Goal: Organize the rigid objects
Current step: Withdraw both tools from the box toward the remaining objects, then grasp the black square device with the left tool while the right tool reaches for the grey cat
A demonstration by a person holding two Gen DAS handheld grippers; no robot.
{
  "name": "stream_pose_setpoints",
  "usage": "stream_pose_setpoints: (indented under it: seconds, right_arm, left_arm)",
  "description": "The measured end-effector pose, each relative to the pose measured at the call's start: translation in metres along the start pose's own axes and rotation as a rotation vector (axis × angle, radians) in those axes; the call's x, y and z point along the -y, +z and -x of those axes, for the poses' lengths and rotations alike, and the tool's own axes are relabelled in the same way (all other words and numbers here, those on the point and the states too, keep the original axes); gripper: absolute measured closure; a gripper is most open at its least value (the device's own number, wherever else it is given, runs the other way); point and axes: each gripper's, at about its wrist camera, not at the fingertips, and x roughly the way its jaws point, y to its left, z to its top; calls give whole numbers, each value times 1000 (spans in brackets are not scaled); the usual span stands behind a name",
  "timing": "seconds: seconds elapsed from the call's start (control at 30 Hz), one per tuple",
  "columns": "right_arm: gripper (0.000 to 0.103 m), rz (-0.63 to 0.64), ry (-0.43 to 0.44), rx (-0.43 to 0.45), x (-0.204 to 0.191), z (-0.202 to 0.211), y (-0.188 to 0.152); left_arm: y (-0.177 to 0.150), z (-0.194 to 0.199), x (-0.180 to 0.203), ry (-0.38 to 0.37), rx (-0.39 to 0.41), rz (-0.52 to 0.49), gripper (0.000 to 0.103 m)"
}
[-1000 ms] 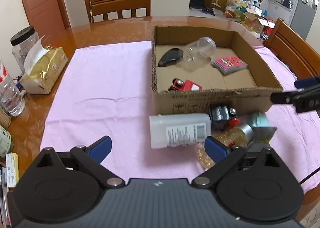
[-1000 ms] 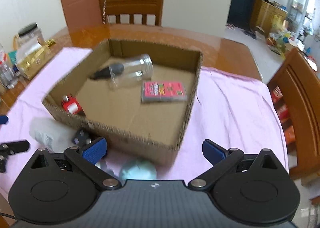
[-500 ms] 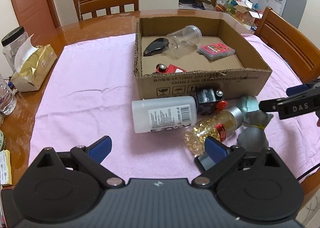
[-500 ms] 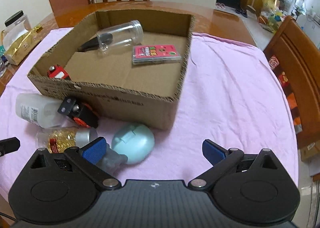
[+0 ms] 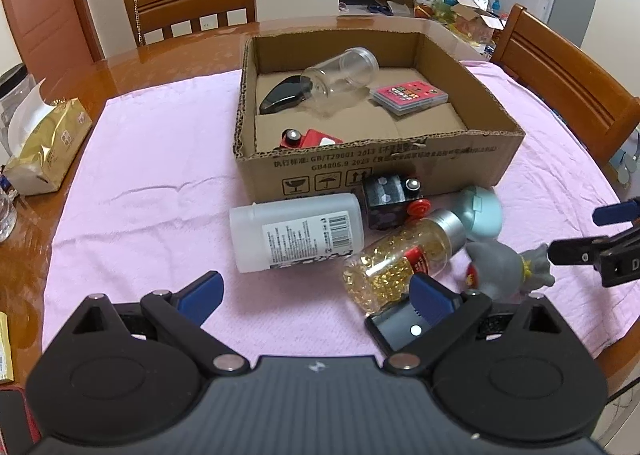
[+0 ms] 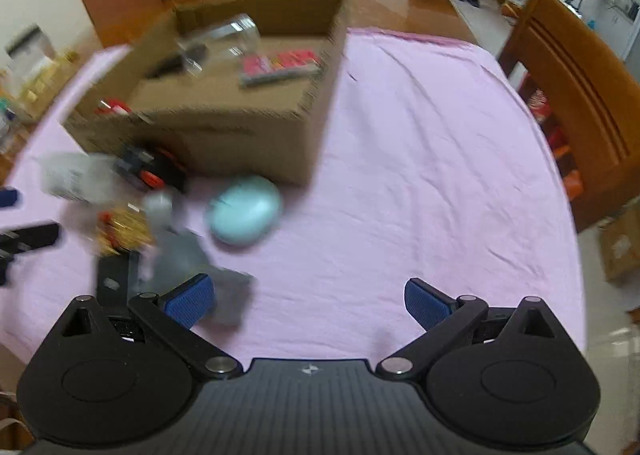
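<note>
The cardboard box (image 5: pixel 372 171) sits on the pink cloth (image 5: pixel 152 159) and already holds 4 things: a clear jar (image 5: pixel 340 73), a black mouse-shaped object (image 5: pixel 286 95), a pink card case (image 5: pixel 408 95) and a red toy (image 5: pixel 310 138). Several pieces wait outside, just in front of its near wall: a white bottle (image 5: pixel 296 231) on its side, a black toy block (image 5: pixel 394 201) touching it, a bottle of gold beads (image 5: pixel 400 259), a pale blue egg-shaped case (image 5: pixel 480 209), a grey figurine (image 5: pixel 506 267) and a flat dark device (image 5: pixel 400 329) nearest the camera.

The left gripper (image 5: pixel 316 291) hangs low over the cloth, jaws wide apart and empty, aimed between the white bottle and the bead bottle. The right gripper (image 6: pixel 308 299) is also spread and empty; its view is blurred, with the grey figurine beside its left finger.

The step in hand looks like choosing the next loose piece. The next move probably calls for lining 1 gripper across a single object, since the pieces lie touching and a careless close could nudge the round bottles rolling.
</note>
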Motion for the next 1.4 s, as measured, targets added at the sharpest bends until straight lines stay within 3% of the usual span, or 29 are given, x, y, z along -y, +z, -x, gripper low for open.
stream_pose_setpoints:
  seconds: [0.13,0.33,0.47,0.63,0.93,1.4]
  right_arm:
    - [0,27,52,17,-24,-6,8]
    - [0,44,-26,22,-60,-33,17]
    - [0,8,-94,-4,-65,-49,18]
    - [0,10,-46,-51,-54,-46,8]
    - [0,98,-24,-133,-46,-54,-16]
    - [0,194,-3,-113,-42,-48,-29]
  left_arm:
    - [0,1,-4,22,3,0,4]
    - [-4,1,-11,36,-3,9,4]
    - [-8,-1,-10,30,-20,7,4]
    - [-11,-4,-5,-8,-27,-37,4]
    - [-15,-23,12,-239,-105,-174,4]
    - [-25,-52,38,-379,-128,-293,4]
